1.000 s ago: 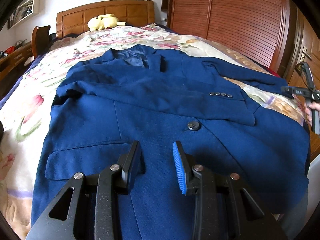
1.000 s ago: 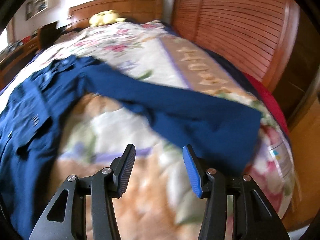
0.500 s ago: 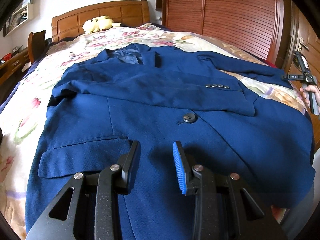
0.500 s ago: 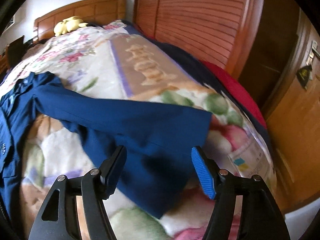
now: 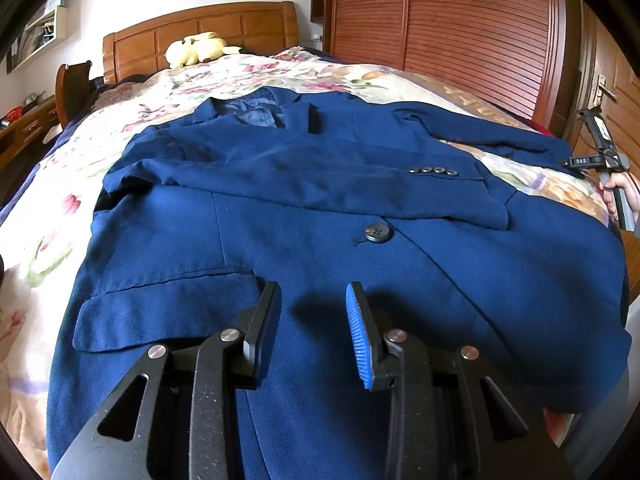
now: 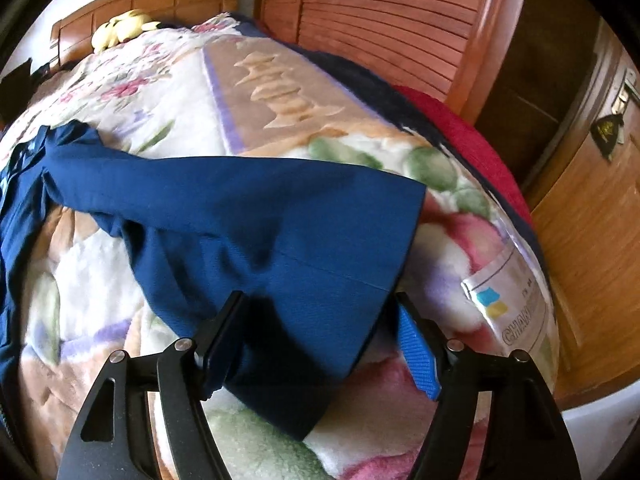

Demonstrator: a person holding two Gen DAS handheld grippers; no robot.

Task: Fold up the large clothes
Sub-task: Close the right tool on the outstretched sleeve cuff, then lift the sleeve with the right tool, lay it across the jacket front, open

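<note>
A dark blue suit jacket [image 5: 320, 208] lies face up on the floral blanket [image 5: 60, 208] of a bed. One sleeve [image 5: 304, 176] is folded across its chest. The other sleeve [image 6: 280, 220] stretches out over the blanket toward the bed's edge. My left gripper [image 5: 312, 292] hovers over the jacket's lower front, next to the pocket flap [image 5: 160, 304], open with nothing between its fingers. My right gripper [image 6: 318, 300] stands wide open with the cuff end of the outstretched sleeve between its jaws; the pads do not press on it. A hand [image 5: 620, 192] holds that gripper at the far right of the left wrist view.
A yellow plush toy [image 5: 200, 50] rests by the wooden headboard [image 5: 200, 28]. A slatted wooden wardrobe [image 6: 380, 20] runs along the bed's far side, with a door [image 6: 592, 220] beside it. A red cloth [image 6: 460, 120] lies along the mattress edge. A desk [image 5: 24, 128] stands left.
My right gripper moved forward along the bed to the sleeve's cuff and its jaws widened; the cuff now lies between them. The left gripper stayed over the jacket's hem.
</note>
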